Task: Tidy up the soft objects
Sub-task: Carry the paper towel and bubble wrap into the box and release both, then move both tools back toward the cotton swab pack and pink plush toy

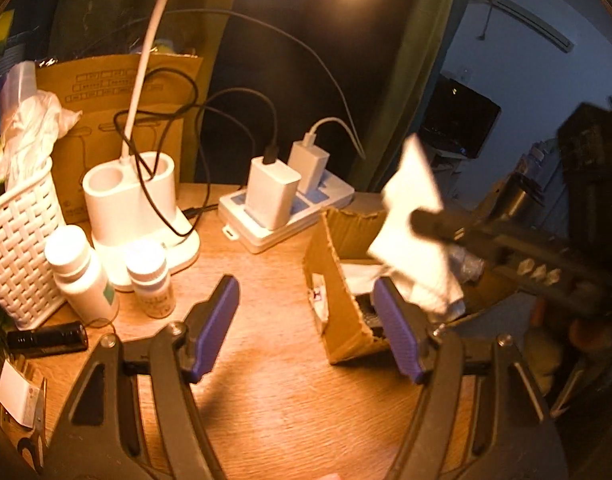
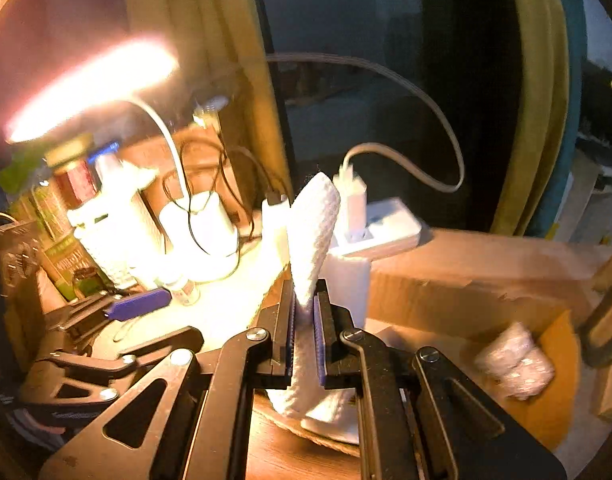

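My right gripper is shut on a white folded tissue that sticks up between its purple pads. From the left wrist view the same tissue hangs in the air over an open cardboard box, with the right gripper coming in dark from the right. My left gripper stands open above the wooden desk, nothing between its purple pads; the right-hand pad sits at the box's near corner. Inside the box lies a pale wrapped bundle.
A white power strip with two chargers and trailing cables lies behind the box. A lit desk lamp base, two white bottles, a white woven basket and a black cylinder crowd the left side. Curtains hang behind.
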Tool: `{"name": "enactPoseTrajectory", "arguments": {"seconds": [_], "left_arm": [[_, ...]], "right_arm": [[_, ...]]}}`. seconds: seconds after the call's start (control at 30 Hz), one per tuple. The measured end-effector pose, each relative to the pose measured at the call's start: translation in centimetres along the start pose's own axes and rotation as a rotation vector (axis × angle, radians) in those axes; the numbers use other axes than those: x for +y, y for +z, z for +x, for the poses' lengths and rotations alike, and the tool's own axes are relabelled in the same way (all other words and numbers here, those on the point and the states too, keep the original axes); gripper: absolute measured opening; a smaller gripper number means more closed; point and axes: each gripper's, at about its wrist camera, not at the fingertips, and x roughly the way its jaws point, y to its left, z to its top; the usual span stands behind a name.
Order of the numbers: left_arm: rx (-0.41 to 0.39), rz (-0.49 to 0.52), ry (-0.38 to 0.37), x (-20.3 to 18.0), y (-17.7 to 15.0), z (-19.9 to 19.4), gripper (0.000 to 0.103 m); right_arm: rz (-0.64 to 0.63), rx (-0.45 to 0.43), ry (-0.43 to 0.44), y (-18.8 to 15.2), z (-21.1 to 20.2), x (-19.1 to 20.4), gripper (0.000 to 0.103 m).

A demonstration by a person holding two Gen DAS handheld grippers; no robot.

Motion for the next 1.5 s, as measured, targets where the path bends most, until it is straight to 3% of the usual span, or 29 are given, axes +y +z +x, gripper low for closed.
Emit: {"name": "enactPoseTrajectory", "arguments": {"seconds": [0.3, 0.4, 0.43, 0.5, 0.57, 1.0, 1.5], "left_arm": [[0.005, -0.009, -0.003, 0.1, -0.1, 0.2, 0.071], [0.000, -0.001, -0.002, -0.1, -0.1, 0.0, 0.071], [-0.001, 0.000, -0.001, -0.1, -0.1, -0.1, 0.071], [-0.005, 0.001, 0.002, -0.2, 0.0, -0.2, 0.071], [-0.010, 0.003, 0.005, -0.2, 0.0, -0.3, 0.071], [-0.018, 0.053, 0.046, -1.8, 0.0, -1.4, 0.071], [-0.030, 0.102, -0.004, -6.0, -1.7, -5.8, 0.071]], "right_arm": [[0.019, 0.210, -0.052, -2.2, 5.7, -0.4, 0.009], [0.000, 0.198, -0.057, -2.0, 5.2, 0.2, 0.015], [-0.001, 0.193, -0.054, -1.9, 5.0, 0.3, 0.020], [0.002, 0.177, -0.050, -1.5, 4.5, 0.4, 0.041], [0.005, 0.153, -0.056, -1.1, 3.7, 0.4, 0.045], [0.019, 0.055, -0.121, -1.0, -3.0, 0.0, 0.049], [0.022, -0.003, -0.131, -5.2, -10.5, 1.0, 0.050]]}}
